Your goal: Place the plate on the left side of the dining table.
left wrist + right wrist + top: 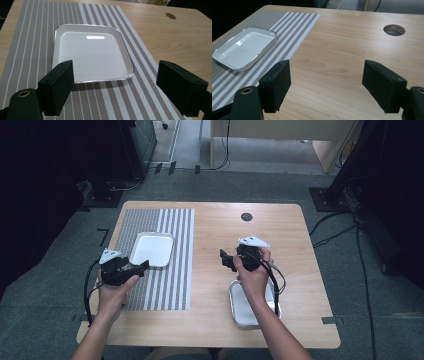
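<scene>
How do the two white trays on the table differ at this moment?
The white square tray with a metal rim lies on the grey striped placemat; the white oblong tray near the table's front edge lies on the bare wooden table. The first lies uncovered just ahead of the left tongs; the second is partly hidden under the right forearm. Both look empty where visible.

The high view looks forward and down over the whole table [220,220]. Each of the 2 gripper views sits low, close to the tabletop, looking ahead between its jaws. Both share the white tray [91,58] [243,47] on the striped mat [32,37].
</scene>
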A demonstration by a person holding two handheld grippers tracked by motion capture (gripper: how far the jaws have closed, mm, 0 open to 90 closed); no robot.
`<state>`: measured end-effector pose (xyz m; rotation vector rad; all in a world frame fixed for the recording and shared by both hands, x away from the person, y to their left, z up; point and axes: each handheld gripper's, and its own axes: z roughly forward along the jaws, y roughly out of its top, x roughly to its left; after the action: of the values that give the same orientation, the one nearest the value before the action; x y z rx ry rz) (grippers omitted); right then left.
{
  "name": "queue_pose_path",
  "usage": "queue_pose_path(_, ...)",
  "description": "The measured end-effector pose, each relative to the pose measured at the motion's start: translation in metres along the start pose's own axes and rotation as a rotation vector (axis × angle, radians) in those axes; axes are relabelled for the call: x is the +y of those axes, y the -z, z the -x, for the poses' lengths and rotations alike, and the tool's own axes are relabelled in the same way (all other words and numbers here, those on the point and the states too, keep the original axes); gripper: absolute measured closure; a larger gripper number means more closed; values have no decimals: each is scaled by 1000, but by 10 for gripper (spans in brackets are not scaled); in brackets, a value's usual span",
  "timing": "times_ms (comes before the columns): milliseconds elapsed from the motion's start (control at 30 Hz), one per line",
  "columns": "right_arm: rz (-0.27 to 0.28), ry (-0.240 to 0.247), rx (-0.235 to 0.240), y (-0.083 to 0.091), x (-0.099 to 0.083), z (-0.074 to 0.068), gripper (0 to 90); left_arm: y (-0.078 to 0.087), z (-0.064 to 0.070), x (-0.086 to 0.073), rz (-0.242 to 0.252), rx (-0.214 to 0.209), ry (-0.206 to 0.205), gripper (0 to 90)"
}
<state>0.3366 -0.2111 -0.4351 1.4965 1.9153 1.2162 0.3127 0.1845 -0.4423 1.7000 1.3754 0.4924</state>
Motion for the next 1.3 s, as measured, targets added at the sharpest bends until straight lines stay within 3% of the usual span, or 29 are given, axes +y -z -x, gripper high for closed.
queue_pose_path(433, 31, -30, -33, 27, -12, 29, 236, 18, -6, -25, 12, 32, -11, 149)
queue_pose_path(867, 39, -60, -82, 47, -29, 58, 233, 35, -23, -51, 5, 80, 1, 149)
queue_pose_path(1300, 57, -86, -126, 70, -47, 82, 234, 48, -35, -71, -8, 129, -16, 149)
